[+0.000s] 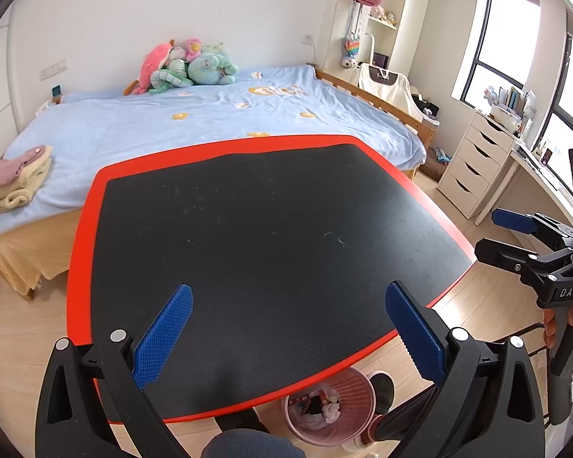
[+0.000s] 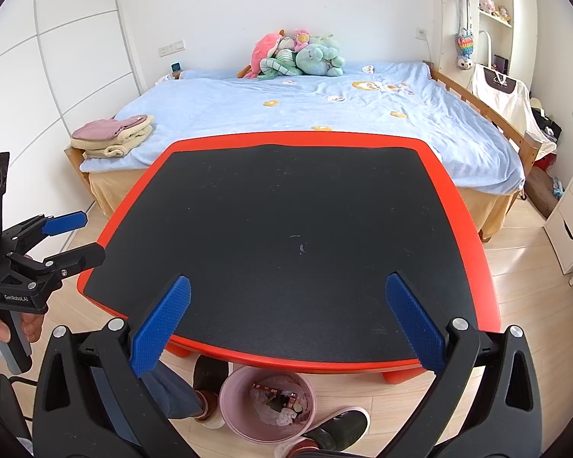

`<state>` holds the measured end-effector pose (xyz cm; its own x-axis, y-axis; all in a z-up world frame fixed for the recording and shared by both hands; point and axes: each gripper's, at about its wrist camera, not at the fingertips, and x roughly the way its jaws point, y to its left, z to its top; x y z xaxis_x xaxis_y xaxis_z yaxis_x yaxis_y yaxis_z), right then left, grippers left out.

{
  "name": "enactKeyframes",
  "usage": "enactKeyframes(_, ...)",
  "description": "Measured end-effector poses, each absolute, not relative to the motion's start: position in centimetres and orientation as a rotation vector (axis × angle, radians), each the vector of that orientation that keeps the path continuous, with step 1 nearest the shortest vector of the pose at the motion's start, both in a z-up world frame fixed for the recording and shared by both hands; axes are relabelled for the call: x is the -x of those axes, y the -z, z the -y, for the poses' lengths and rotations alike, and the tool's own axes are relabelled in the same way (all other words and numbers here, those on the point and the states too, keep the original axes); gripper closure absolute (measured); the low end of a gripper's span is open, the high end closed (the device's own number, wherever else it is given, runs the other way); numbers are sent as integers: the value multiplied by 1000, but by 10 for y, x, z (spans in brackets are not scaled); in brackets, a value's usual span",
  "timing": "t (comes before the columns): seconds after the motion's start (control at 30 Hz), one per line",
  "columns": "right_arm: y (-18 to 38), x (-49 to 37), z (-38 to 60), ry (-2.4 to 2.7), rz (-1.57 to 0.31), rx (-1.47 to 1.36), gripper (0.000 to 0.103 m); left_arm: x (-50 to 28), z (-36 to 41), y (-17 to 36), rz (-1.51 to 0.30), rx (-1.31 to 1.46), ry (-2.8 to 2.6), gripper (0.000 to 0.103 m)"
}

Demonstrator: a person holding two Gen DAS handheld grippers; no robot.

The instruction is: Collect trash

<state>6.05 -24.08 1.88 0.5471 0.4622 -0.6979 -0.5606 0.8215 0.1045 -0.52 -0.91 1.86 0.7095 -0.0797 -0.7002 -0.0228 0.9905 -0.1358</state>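
A pink trash bin (image 1: 326, 410) stands on the floor under the near edge of the red table (image 1: 81, 229); it holds wrappers and crumpled paper. It also shows in the right wrist view (image 2: 267, 404). The table's black mat (image 2: 286, 236) carries only small specks. My left gripper (image 1: 290, 328) is open and empty above the table's near edge; it appears at the left of the right wrist view (image 2: 82, 238). My right gripper (image 2: 288, 324) is open and empty above the near edge; it appears at the right of the left wrist view (image 1: 494, 234).
A bed (image 1: 210, 122) with a blue cover, plush toys (image 1: 183, 65) and folded clothes (image 1: 11, 179) lies behind the table. A white drawer unit (image 1: 473, 164) and desk stand at the right. The person's shoes (image 2: 340, 431) flank the bin.
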Motion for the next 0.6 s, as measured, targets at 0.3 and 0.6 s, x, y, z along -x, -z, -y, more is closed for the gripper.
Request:
enactKeyframes(0.3,-17,-61,243,-606,-789,136,3,4,13,-16,-789,135,36,6)
enactKeyframes(0.6,-15,-63,245,-603,-791,138,3,4,15,-16,-791,135,38,6)
